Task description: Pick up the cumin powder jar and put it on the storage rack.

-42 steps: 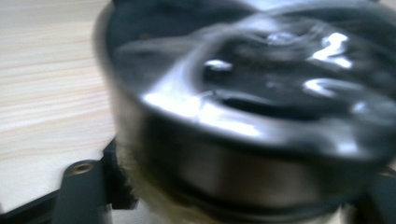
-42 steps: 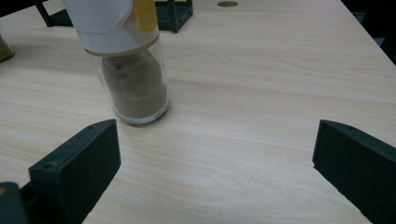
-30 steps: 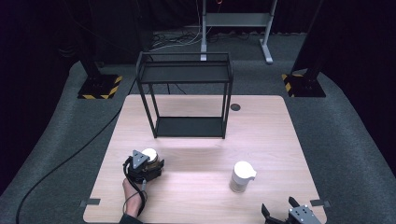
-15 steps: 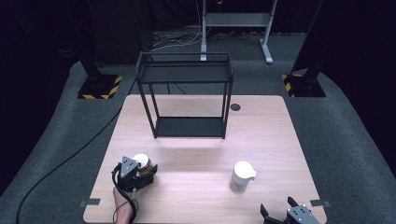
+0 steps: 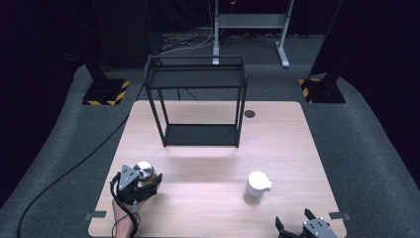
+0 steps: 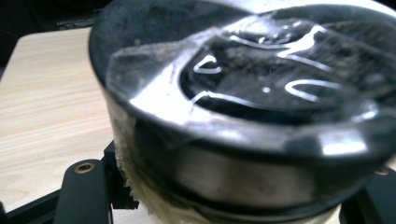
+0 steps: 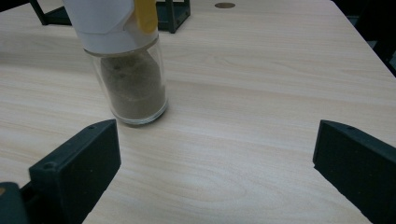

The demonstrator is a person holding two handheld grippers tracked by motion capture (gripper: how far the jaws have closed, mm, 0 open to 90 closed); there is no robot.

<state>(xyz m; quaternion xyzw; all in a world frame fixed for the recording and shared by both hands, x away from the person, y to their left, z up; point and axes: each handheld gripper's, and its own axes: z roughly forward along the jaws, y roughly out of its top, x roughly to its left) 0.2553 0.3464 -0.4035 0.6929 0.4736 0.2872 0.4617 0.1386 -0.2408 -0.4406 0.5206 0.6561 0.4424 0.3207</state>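
The left gripper [image 5: 134, 184] has its jaws closed around a metal-lidded jar [image 5: 144, 171] near the desk's [image 5: 208, 148] front left. Up close, the left gripper view shows clear tape across the jar's lid [image 6: 261, 79]. The right gripper [image 5: 302, 230], jaws spread wide and empty, sits near a white-capped spice jar [image 7: 126, 60] holding brown powder.

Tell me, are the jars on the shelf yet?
Not yet. The black shelf has nothing on it. The left gripper is shut on a jar with a shiny lid near the table's front left. The jar with a white cap stands untouched, and the right gripper waits open behind it.
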